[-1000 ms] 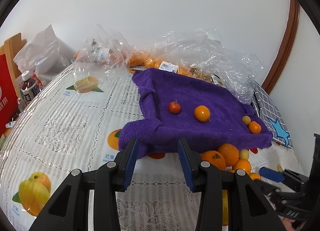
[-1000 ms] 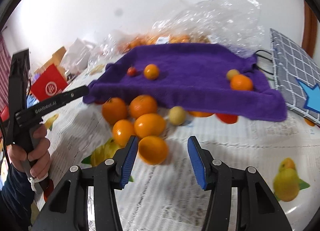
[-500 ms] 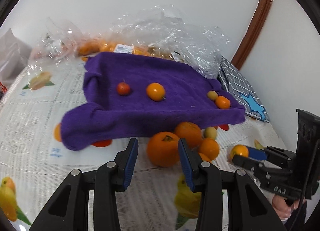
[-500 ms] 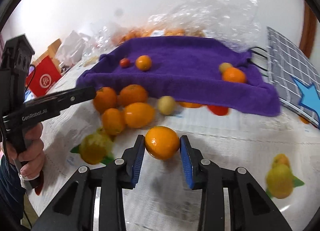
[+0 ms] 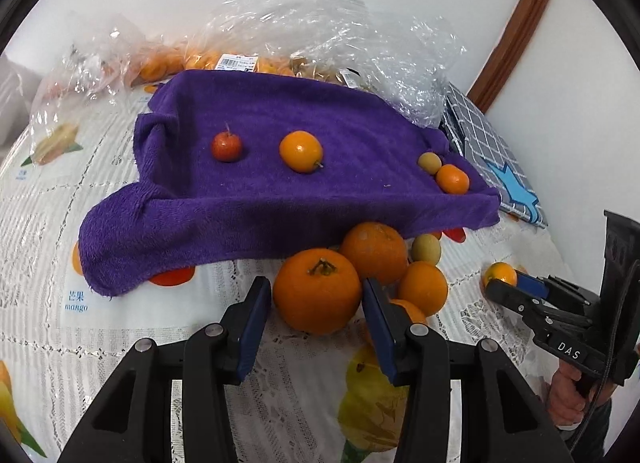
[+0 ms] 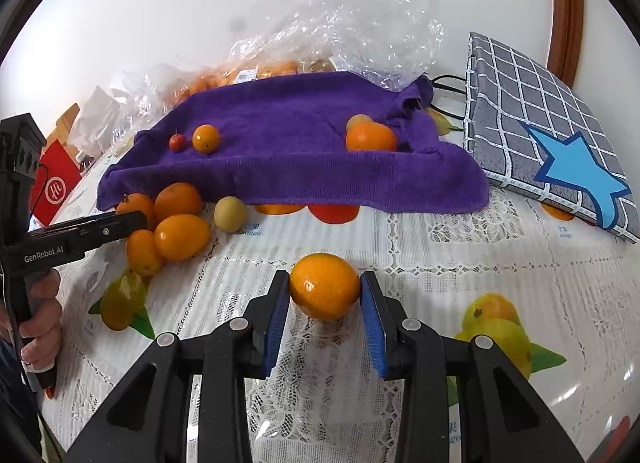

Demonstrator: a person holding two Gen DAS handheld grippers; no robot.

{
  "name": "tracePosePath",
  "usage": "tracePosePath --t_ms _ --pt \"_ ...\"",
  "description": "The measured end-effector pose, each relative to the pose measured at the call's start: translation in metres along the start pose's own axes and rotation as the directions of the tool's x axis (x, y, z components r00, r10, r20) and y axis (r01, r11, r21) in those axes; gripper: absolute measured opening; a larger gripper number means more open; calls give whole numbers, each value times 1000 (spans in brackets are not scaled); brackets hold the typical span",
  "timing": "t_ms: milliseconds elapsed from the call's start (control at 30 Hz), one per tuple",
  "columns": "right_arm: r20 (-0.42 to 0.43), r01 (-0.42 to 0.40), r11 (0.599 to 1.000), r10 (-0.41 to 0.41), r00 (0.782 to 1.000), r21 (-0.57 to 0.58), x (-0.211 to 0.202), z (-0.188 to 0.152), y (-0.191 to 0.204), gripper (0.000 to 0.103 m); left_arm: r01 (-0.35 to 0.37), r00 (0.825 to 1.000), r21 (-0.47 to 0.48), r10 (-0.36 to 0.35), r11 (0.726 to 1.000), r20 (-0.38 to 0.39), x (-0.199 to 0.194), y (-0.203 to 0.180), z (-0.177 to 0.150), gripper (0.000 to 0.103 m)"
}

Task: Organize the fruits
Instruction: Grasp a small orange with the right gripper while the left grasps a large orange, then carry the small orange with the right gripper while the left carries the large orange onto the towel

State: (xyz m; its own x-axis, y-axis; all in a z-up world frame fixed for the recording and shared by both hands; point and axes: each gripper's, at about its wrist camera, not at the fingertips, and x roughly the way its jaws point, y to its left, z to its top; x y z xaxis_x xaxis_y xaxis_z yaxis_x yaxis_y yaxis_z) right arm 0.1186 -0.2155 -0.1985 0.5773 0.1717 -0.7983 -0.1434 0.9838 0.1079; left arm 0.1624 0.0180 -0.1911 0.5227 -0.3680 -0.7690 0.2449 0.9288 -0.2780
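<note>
A small orange sits pinched in the right gripper, just above the lace-covered table. The left gripper is spread wide around a stemmed orange by the purple towel, pads not touching.

A white lace cloth with printed fruit pictures covers the worktop. A grey checked pouch bearing a blue star lies at the right, just beside the purple towel. Crumpled clear plastic wrap sits behind the towel. A red box stands at the far left.
</note>
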Motion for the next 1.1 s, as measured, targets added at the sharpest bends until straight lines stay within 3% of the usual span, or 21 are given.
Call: tracePosePath --t_ms 233,433,667,1100 --pt "-22 31 999 -31 999 -21 5 0 5 36 2 1000 -6 -2 1000 4 -2 1 -1 41" --pt "-12 19 1000 -19 1000 7 3 0 0 35 14 998 -47 -11 999 61 -13 7 1 41" --pt "30 -21 998 20 999 59 -6 -1 -8 35 28 985 -112 -9 993 170 -36 21 6 41" --pt "110 -27 997 18 994 78 -28 20 -10 35 -1 975 -95 22 995 222 -49 17 5 41"
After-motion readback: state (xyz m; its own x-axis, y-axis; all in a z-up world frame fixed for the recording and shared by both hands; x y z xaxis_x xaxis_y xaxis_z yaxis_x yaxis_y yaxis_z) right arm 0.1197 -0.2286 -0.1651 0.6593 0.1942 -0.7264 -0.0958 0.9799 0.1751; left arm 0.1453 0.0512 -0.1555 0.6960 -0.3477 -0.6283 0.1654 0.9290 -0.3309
